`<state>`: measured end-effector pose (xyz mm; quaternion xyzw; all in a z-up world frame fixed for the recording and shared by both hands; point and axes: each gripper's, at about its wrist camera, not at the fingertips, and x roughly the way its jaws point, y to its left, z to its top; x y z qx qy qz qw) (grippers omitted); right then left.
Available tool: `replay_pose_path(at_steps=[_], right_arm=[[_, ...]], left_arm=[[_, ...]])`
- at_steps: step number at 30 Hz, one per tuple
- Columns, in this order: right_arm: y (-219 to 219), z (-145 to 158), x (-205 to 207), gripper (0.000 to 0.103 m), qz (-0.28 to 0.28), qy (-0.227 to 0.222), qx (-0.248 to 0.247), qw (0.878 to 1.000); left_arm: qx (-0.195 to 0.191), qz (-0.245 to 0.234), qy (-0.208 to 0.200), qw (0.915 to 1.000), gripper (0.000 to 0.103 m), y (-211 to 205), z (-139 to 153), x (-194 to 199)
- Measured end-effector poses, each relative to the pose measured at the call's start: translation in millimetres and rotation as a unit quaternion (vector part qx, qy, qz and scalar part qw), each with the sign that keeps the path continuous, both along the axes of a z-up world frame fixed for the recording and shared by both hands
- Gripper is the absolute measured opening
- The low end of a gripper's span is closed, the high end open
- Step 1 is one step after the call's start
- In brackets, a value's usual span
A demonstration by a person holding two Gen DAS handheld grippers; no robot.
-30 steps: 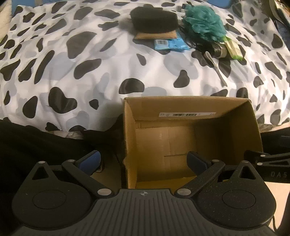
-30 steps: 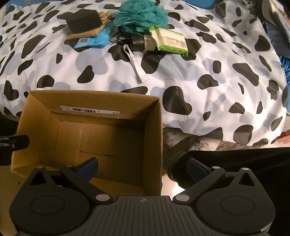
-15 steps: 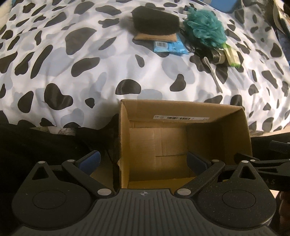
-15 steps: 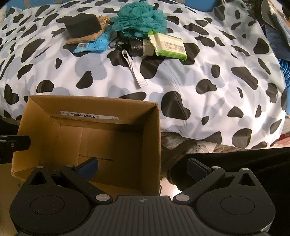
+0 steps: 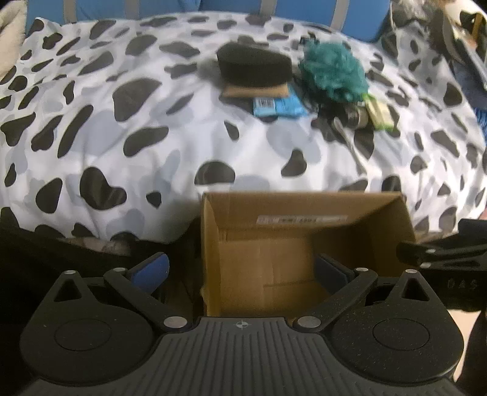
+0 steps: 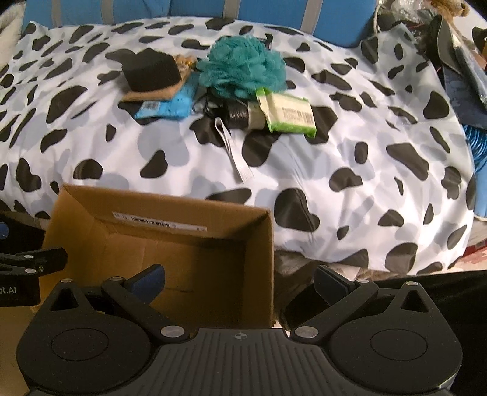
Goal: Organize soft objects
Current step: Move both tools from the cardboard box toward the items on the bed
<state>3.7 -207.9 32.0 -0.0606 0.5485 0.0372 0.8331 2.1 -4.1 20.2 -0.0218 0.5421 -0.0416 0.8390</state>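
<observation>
An open, empty cardboard box [image 5: 304,243] [image 6: 170,243] stands in front of a bed with a cow-print cover [image 5: 152,137] [image 6: 350,152]. At the far side of the bed lie a black sponge [image 5: 254,65] [image 6: 150,73], a teal bath pouf [image 5: 333,71] [image 6: 243,65], a blue packet [image 5: 278,105] [image 6: 166,106] and a green wipes pack [image 5: 379,114] [image 6: 287,114]. My left gripper [image 5: 242,269] is open and empty, straddling the box's left wall. My right gripper [image 6: 239,281] is open and empty, straddling the box's right wall.
A tan cloth [image 6: 152,94] lies under the sponge. A dark roll with a white strap [image 6: 234,146] lies beside the wipes. Blue cushions [image 6: 152,9] back the bed. Clutter [image 6: 456,61] fills the far right. Dark fabric [image 5: 45,259] lies at the left.
Both grippers have drawn back and tilted up, so the box sits lower in view and more of the bed and the blue cushions show. Both stay open.
</observation>
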Motion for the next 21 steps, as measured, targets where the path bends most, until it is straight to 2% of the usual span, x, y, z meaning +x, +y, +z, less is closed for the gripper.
replay_pose_path(at_steps=[21], right_arm=[[21, 18, 9, 0.103, 0.025, -0.047, -0.006, 0.999]], left_arm=[[-0.008, 0.019, -0.046, 0.9987, 0.103, 8, 21, 6]])
